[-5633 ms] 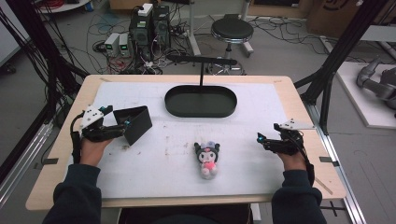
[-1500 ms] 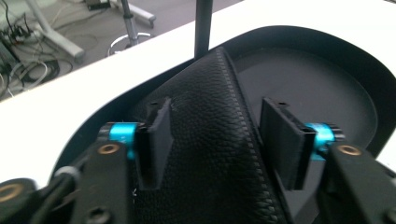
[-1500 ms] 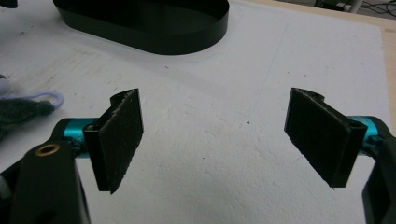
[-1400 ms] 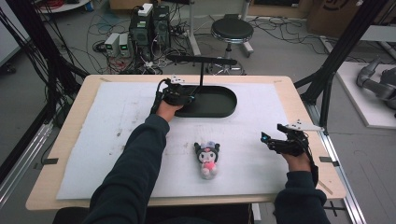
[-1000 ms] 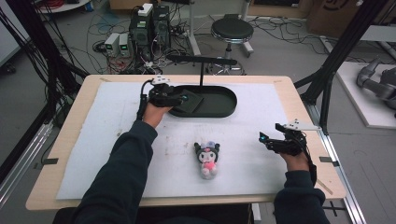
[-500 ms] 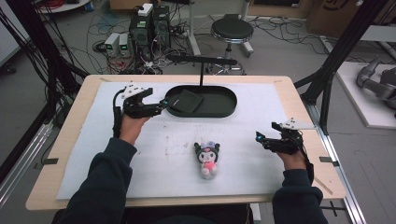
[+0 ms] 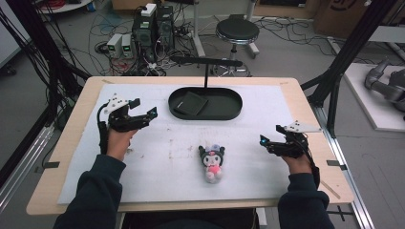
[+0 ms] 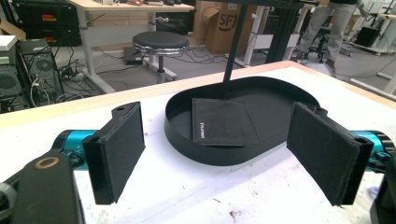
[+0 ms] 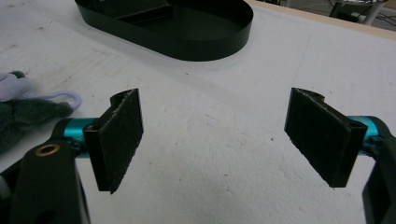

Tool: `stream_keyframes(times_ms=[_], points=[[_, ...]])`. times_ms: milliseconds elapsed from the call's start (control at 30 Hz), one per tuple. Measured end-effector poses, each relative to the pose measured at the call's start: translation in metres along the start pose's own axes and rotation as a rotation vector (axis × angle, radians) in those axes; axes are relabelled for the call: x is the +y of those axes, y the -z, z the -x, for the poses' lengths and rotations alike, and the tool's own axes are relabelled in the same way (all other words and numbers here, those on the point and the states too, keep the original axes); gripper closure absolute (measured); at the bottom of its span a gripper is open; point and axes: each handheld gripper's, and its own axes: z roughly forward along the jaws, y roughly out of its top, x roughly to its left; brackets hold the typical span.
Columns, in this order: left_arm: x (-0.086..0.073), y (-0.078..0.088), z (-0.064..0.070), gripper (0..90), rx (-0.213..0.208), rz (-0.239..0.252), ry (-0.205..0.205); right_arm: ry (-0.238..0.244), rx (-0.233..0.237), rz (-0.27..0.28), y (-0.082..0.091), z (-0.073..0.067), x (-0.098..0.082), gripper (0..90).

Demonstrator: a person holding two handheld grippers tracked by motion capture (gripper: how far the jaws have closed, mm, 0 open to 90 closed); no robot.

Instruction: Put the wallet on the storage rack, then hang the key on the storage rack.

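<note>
The black wallet [image 7: 191,101] lies flat in the left end of the oval black tray [image 7: 229,113], the plush toy [image 7: 212,161] waits before it, and my left gripper [image 7: 152,113] and right gripper [image 7: 262,140] hang released, empty.

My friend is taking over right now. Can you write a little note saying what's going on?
Left gripper: open, holding nothing, left of the black tray.
Right gripper: open, holding nothing, near the table's right edge.
Black wallet: lying in the tray's left end. That part looks done.
Plush toy: on the white mat in the front middle, untouched.
Probably left: put the plush toy in the tray too.
</note>
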Motion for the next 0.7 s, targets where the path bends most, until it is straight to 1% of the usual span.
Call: stream_keyframes(times_ms=[133, 167, 200, 267, 333, 400, 500, 533, 600, 700], points=[[-0.001, 0.004, 0.0, 18.8, 0.004, 0.003, -0.006, 0.0, 0.014, 0.014, 0.0, -0.002, 0.001, 19.7], [-0.001, 0.005, 0.0, 18.8, 0.007, 0.004, -0.01, -0.006, 0.02, 0.026, 0.001, -0.003, 0.001, 19.7], [-0.002, 0.006, 0.0, 18.8, 0.011, 0.004, -0.008, -0.024, 0.033, 0.037, 0.001, -0.003, 0.001, 19.7], [-0.004, 0.009, 0.0, 18.8, 0.027, -0.002, -0.009, -0.044, 0.055, 0.052, 0.002, -0.005, 0.003, 19.7], [-0.006, 0.012, -0.002, 18.8, 0.036, -0.006, -0.004, -0.053, 0.058, 0.069, 0.002, -0.006, 0.005, 19.7], [-0.008, 0.015, -0.004, 18.8, 0.039, -0.011, -0.004, -0.055, 0.06, 0.071, 0.001, -0.009, 0.006, 19.7], [-0.012, 0.019, -0.007, 18.8, 0.049, -0.018, -0.002, -0.049, 0.084, 0.058, -0.002, -0.017, 0.009, 19.7], [-0.013, 0.02, -0.008, 18.7, 0.05, -0.028, -0.002, -0.045, 0.091, 0.056, -0.004, -0.02, 0.01, 19.7], [-0.016, 0.023, -0.008, 18.8, 0.055, -0.025, -0.003, -0.036, 0.116, 0.051, -0.007, -0.028, 0.012, 19.7], [-0.022, 0.026, -0.009, 18.9, 0.053, -0.037, -0.007, -0.016, 0.153, 0.035, -0.013, -0.042, 0.016, 19.8]])
